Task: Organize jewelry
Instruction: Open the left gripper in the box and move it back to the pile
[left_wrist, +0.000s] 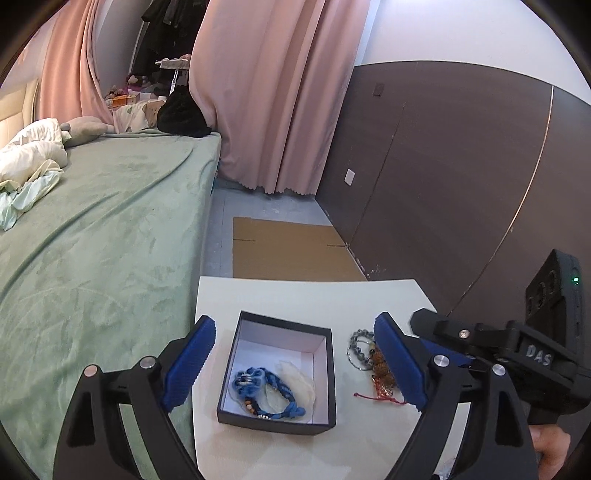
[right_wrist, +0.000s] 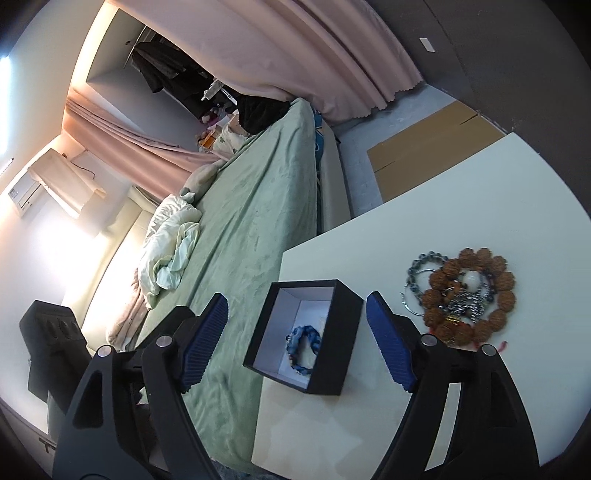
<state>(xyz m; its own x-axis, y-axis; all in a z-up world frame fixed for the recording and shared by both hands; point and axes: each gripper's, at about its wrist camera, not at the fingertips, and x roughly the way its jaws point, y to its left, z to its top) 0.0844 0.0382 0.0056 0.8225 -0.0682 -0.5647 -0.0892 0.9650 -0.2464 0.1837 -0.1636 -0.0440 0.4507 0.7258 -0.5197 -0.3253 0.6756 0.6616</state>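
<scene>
A black box (left_wrist: 330, 373) with a white inside stands open on the white table (left_wrist: 280, 295). In it lies a blue braided bracelet (left_wrist: 266, 397) on a pale wrapping (left_wrist: 299, 380). My left gripper (left_wrist: 294, 319) is open, its blue pads on either side of the box and apart from it. Right of the box lies a pile: a grey bead bracelet (left_wrist: 360, 349) and brown beads with a red cord (left_wrist: 380, 387). In the right wrist view my right gripper (right_wrist: 297, 297) is also open and empty around the box (right_wrist: 349, 325), with the blue bracelet (right_wrist: 304, 347) inside and the brown bead bracelet (right_wrist: 469, 295) to the right.
A bed with a green cover (left_wrist: 92, 258) runs along the table's left edge. Flat cardboard (left_wrist: 288, 247) lies on the floor beyond the table. A dark brown wall (left_wrist: 443, 184) stands to the right, pink curtains (left_wrist: 266, 92) behind. The right gripper's black body (left_wrist: 517, 354) is close on the right.
</scene>
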